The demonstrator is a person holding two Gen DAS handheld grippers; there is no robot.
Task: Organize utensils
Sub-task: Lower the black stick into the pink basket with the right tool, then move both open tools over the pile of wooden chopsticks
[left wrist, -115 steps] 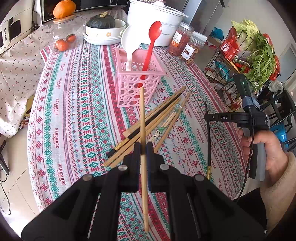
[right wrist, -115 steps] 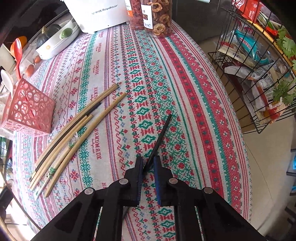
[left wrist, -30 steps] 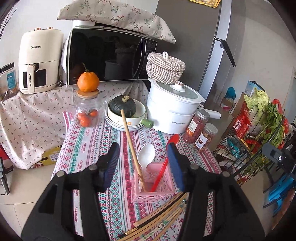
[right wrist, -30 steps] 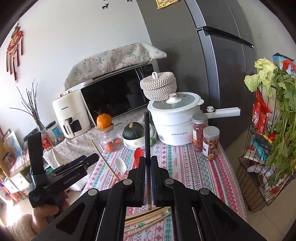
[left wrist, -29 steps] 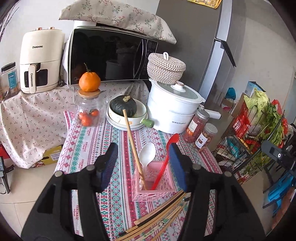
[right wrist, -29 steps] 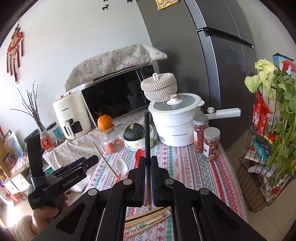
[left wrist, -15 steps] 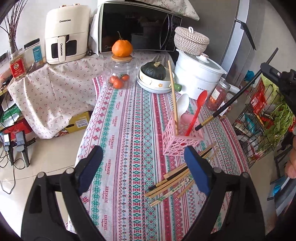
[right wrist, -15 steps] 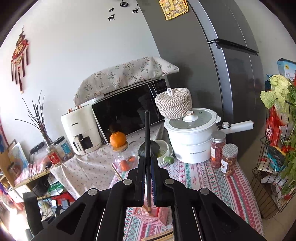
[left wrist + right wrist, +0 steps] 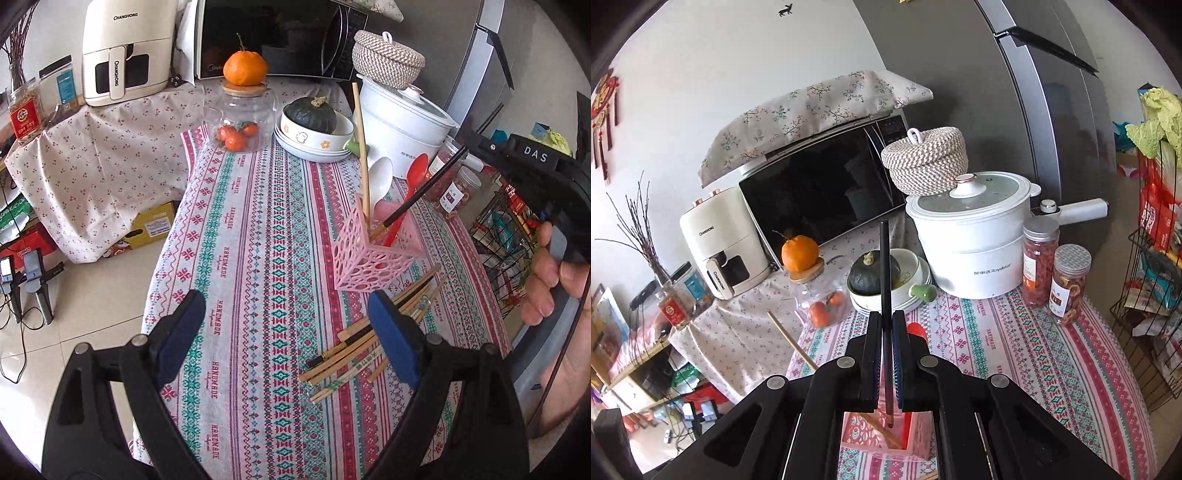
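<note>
A pink perforated holder (image 9: 373,258) stands on the patterned tablecloth (image 9: 258,258), with a bamboo chopstick (image 9: 360,147), a white spoon (image 9: 380,181) and a red spoon (image 9: 413,181) in it. My right gripper (image 9: 885,354) is shut on a black chopstick (image 9: 884,273); the same black chopstick (image 9: 424,192) slants down with its lower tip inside the holder. My left gripper (image 9: 288,332) hangs open and empty above the cloth, near several loose chopsticks (image 9: 362,347) lying below the holder.
A glass jar (image 9: 240,122) topped with an orange, a bowl with a dark squash (image 9: 314,125), a white pot (image 9: 402,122) and two spice jars (image 9: 1052,273) crowd the table's far side. A wire rack (image 9: 506,236) stands to the right. A hand (image 9: 546,273) grips the right tool.
My left gripper let go of the bamboo chopstick in the holder, opened wide and drew back and down. My right gripper carried the black chopstick over to the holder.
</note>
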